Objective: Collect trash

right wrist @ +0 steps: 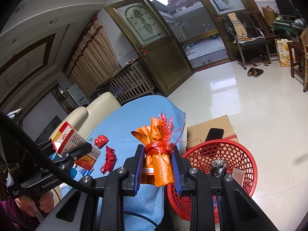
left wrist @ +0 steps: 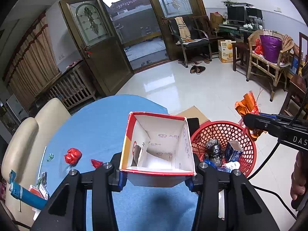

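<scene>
Trash is held in both hands, an empty carton (left wrist: 156,146) clamped by the left gripper (left wrist: 156,170) over the counter (left wrist: 100,127) and an orange packet (right wrist: 157,163) by the right gripper (right wrist: 157,170), so early release could miss the red basket (right wrist: 240,159) at four o'clock.

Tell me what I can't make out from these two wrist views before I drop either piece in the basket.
- Red basket: its near rim and part of its contents sit behind the left gripper in the left view, and behind the right gripper in the right view.
- Empty box: its underside is hidden in the left view.
- Orange packet: label print too small to read.
- Small scraps by the blue cloth's left edge: too small to identify.
</scene>
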The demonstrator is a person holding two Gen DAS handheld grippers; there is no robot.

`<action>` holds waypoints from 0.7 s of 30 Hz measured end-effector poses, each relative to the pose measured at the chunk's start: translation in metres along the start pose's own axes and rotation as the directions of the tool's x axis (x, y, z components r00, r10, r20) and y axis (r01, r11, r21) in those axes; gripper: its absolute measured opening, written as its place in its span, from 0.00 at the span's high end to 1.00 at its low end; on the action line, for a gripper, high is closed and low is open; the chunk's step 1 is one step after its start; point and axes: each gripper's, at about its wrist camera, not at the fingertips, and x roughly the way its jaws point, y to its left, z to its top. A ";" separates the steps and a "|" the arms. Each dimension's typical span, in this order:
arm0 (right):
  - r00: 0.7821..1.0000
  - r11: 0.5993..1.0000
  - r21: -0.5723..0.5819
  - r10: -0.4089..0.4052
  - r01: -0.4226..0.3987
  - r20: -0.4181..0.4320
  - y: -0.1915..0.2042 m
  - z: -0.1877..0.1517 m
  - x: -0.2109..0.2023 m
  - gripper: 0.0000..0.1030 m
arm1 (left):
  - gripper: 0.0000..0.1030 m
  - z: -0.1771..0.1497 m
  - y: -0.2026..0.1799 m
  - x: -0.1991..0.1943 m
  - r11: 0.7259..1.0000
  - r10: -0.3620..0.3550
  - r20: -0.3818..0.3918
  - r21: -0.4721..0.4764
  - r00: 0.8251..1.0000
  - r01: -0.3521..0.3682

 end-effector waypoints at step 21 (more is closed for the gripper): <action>0.999 0.998 0.058 -0.036 0.037 -0.015 -0.023 -0.002 0.001 0.71 | 0.53 0.006 -0.021 0.026 0.997 -0.072 -0.048 0.021 0.996 0.073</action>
